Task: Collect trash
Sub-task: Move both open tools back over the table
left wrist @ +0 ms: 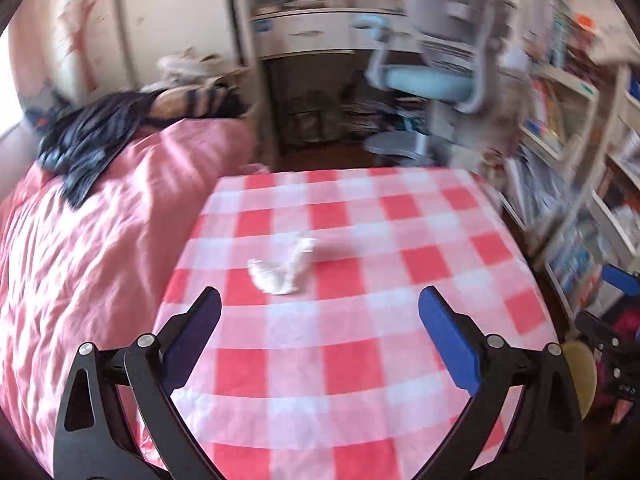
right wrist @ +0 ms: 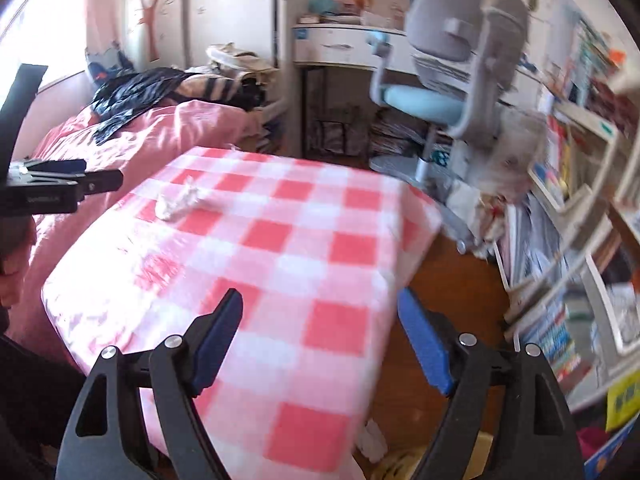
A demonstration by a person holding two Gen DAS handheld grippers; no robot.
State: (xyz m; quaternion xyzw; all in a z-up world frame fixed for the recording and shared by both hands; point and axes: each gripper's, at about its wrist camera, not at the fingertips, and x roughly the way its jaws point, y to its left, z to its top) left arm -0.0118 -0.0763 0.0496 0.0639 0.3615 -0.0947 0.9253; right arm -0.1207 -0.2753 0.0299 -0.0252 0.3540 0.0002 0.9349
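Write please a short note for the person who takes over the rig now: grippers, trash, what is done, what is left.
Left gripper: open, empty, above the checked table, aimed toward the tissue.
Right gripper: open, empty, over the table's right edge.
Trash: one crumpled white tissue lies on the cloth, beyond the left gripper's fingers, not touched.
Done: cannot tell from these views; no bin is clearly visible.
Left: pick up the tissue; the left gripper looks better placed.

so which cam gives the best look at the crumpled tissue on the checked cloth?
Left wrist. The crumpled tissue lies near the frame's centre, just ahead of the open left gripper, unobstructed. In the right wrist view the same tissue sits far off to the upper left, smaller and blurred, well away from the right gripper.
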